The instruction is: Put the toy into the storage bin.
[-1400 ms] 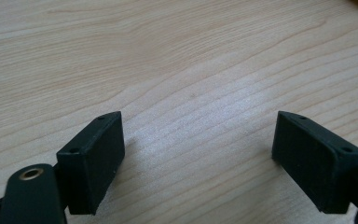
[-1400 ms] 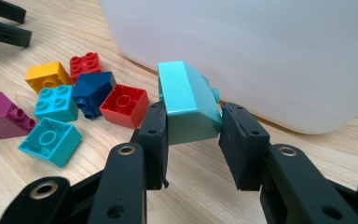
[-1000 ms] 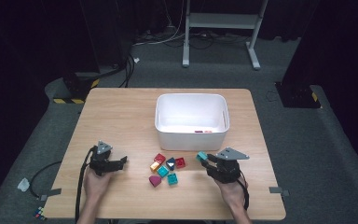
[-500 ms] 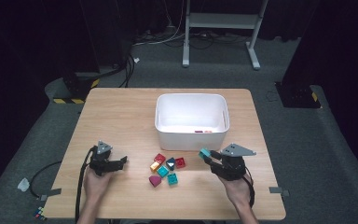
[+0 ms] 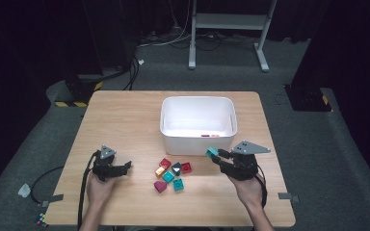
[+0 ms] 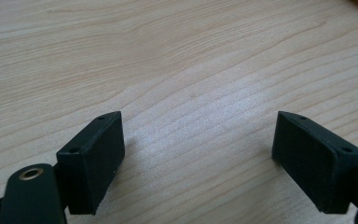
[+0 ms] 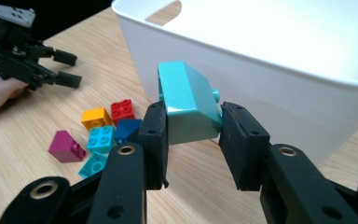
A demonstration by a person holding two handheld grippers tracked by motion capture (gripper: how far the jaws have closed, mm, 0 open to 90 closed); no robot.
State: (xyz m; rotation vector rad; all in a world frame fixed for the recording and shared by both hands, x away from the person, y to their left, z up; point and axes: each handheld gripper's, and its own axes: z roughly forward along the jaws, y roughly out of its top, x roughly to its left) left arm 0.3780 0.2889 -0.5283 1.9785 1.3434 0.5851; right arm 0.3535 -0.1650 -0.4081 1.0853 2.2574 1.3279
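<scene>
Holding a teal plastic slope-topped building brick (image 7: 189, 105) between its pads, our right gripper (image 5: 218, 157) hangs just short of the white plastic bin (image 5: 197, 139), at about four o'clock from the bin's centre in the high view. We judge the step in hand to be the carry: the brick is off the light wooden table (image 5: 125, 120) and clamped firmly, one pad on each side, its sloped face turned up and toward eleven o'clock in the right gripper view.

The next move, as we read it, calls for lifting the brick over the near rim, toward twelve o'clock, and letting go only once it is above the bin's floor; too low a path would knock the brick on the wall.

Our left gripper (image 5: 123, 167) rests low over the table at about eight o'clock from the bin, its jaws spread wide with bare wood between them.

The loose bricks (image 5: 172, 173) lie in a cluster at six o'clock from the bin: red, yellow, dark blue, two teal and a magenta slope piece.

Hard to make out: a couple of small pieces (image 5: 209, 135), reddish or pink, lie on the bin's floor, and we cannot tell their shape. In the right gripper view the bin's right side is cut off and its inside is washed out by glare.
</scene>
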